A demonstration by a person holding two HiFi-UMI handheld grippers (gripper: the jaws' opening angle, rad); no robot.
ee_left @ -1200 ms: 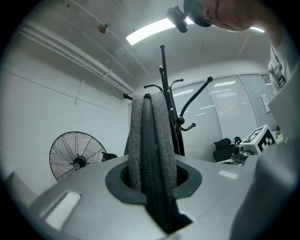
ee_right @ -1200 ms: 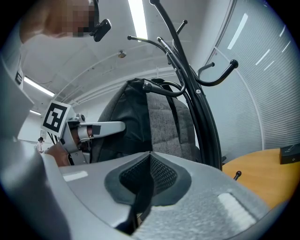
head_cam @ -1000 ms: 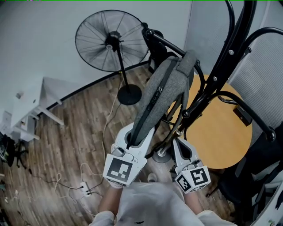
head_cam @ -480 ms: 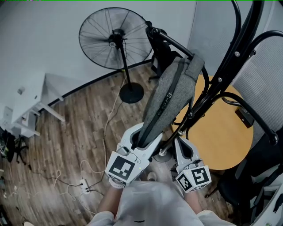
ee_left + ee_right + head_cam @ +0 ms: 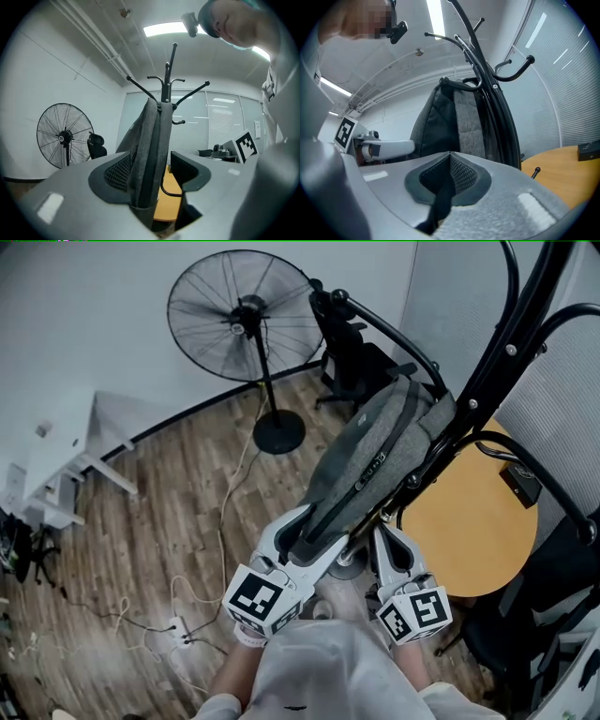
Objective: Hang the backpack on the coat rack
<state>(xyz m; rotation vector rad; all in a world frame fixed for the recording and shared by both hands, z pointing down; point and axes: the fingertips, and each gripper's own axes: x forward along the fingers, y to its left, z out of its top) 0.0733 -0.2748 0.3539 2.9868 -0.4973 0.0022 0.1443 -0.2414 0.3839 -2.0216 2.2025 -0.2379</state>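
Note:
A grey backpack (image 5: pixel 375 470) hangs by its top from a hook of the black coat rack (image 5: pixel 487 371). Its lower end lies between the jaws of my left gripper (image 5: pixel 309 526), which are opening. In the left gripper view the backpack (image 5: pixel 150 150) leans by the left pad, and a gap shows at the right pad, so it is not pinched. My right gripper (image 5: pixel 384 538) sits beside the rack's pole. In the right gripper view it (image 5: pixel 449 164) is shut on a black strap (image 5: pixel 438 201) under the backpack (image 5: pixel 459 126).
A black standing fan (image 5: pixel 242 320) and a black office chair (image 5: pixel 356 352) stand behind the rack. A round wooden table (image 5: pixel 469 531) and a mesh chair (image 5: pixel 553 418) are at the right. Cables and a power strip (image 5: pixel 178 638) lie on the wood floor at the left.
The backpack's lower end has dropped and the bag now slopes flatter from the hook. My left gripper sank with it and its jaws spread apart. The right gripper kept still.

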